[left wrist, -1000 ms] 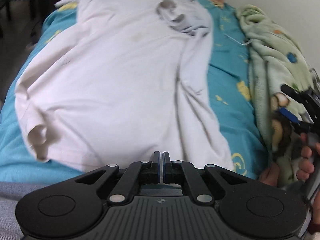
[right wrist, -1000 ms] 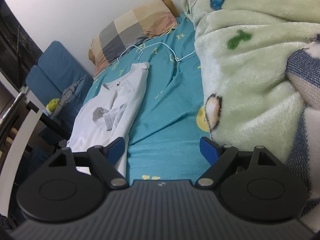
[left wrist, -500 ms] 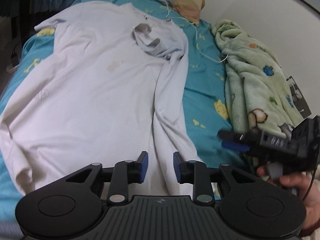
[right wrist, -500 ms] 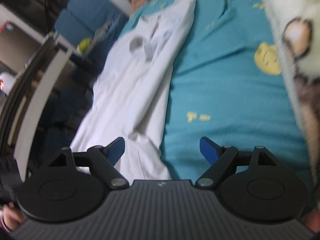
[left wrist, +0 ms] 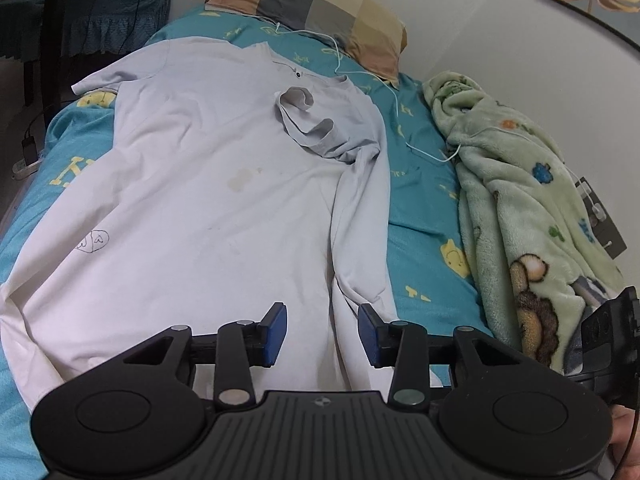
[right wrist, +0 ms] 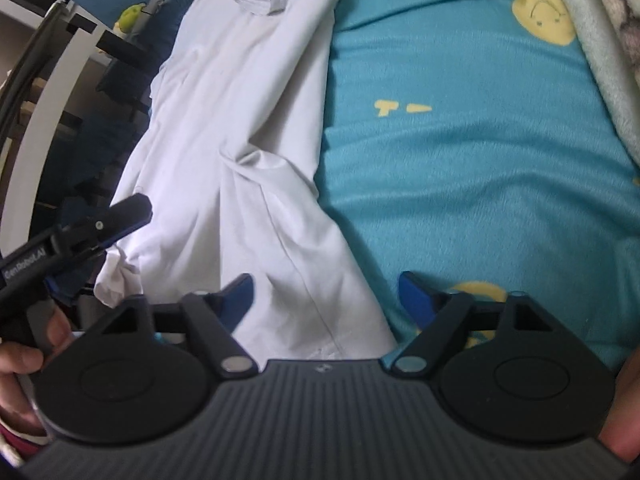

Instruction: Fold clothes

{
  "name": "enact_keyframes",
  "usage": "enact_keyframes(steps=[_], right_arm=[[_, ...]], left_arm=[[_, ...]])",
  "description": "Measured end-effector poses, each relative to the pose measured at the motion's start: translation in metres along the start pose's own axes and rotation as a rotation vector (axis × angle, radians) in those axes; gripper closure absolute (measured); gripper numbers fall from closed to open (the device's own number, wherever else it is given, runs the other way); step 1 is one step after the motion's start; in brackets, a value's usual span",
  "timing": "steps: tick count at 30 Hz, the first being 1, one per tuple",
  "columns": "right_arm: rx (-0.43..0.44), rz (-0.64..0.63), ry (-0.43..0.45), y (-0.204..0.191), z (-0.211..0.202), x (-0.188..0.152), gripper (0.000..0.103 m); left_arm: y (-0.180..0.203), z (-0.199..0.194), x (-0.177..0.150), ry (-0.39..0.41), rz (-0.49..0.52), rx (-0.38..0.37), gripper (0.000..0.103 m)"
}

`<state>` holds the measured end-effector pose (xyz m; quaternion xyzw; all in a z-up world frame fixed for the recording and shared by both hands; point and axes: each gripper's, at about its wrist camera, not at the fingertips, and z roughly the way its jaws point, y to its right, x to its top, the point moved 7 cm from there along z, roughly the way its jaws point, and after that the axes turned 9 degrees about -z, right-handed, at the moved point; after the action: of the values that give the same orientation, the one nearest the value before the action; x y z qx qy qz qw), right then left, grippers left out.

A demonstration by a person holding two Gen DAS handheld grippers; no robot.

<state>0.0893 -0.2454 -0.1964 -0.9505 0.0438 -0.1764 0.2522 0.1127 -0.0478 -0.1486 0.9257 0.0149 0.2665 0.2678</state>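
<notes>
A white T-shirt (left wrist: 208, 200) lies spread on the teal bed sheet (left wrist: 424, 216), collar toward the pillow. Its right side is folded inward, with the sleeve (left wrist: 316, 124) lying on the chest. My left gripper (left wrist: 322, 330) hovers over the hem near that fold, its jaws opening and the pads touching no cloth. My right gripper (right wrist: 326, 294) points down at the shirt's lower right corner (right wrist: 320, 312). Its jaws are closing with the corner's cloth between them, and the pads stand clear of it. The left gripper's fingers (right wrist: 120, 216) show at the left in the right wrist view.
A green fleece blanket (left wrist: 520, 208) is bunched along the wall side of the bed. A checked pillow (left wrist: 312, 4) and a white cable (left wrist: 400, 120) lie at the head. A blue chair and a white frame (right wrist: 52, 92) stand beside the bed.
The left jaws, shut at the hem a second ago, have parted and the gripper has tipped up. The right gripper swung down from the blanket side to the shirt's corner, and its jaws narrowed.
</notes>
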Motion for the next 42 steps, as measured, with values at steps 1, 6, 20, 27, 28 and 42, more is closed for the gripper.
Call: enact_keyframes(steps=[1, 6, 20, 27, 28, 42], right_arm=[[0.001, 0.004, 0.001, 0.000, -0.001, 0.000, 0.051], [0.037, -0.023, 0.049, -0.016, -0.019, -0.001, 0.089], [0.161, -0.075, 0.005, -0.083, 0.034, -0.021, 0.094], [0.124, -0.127, 0.009, -0.089, 0.049, -0.018, 0.091], [0.121, -0.126, 0.011, -0.089, 0.047, -0.017, 0.091], [0.097, -0.083, 0.151, -0.083, -0.031, 0.031, 0.028]], left_arm=[[-0.001, -0.001, 0.000, 0.004, -0.004, -0.001, 0.061], [0.000, -0.007, 0.003, 0.034, -0.018, -0.009, 0.061], [-0.019, -0.029, 0.015, 0.129, -0.125, -0.013, 0.061], [-0.024, -0.027, 0.017, 0.123, -0.152, -0.010, 0.060], [-0.025, -0.027, 0.017, 0.123, -0.154, -0.010, 0.059], [-0.034, -0.029, 0.022, 0.141, -0.208, 0.018, 0.042]])
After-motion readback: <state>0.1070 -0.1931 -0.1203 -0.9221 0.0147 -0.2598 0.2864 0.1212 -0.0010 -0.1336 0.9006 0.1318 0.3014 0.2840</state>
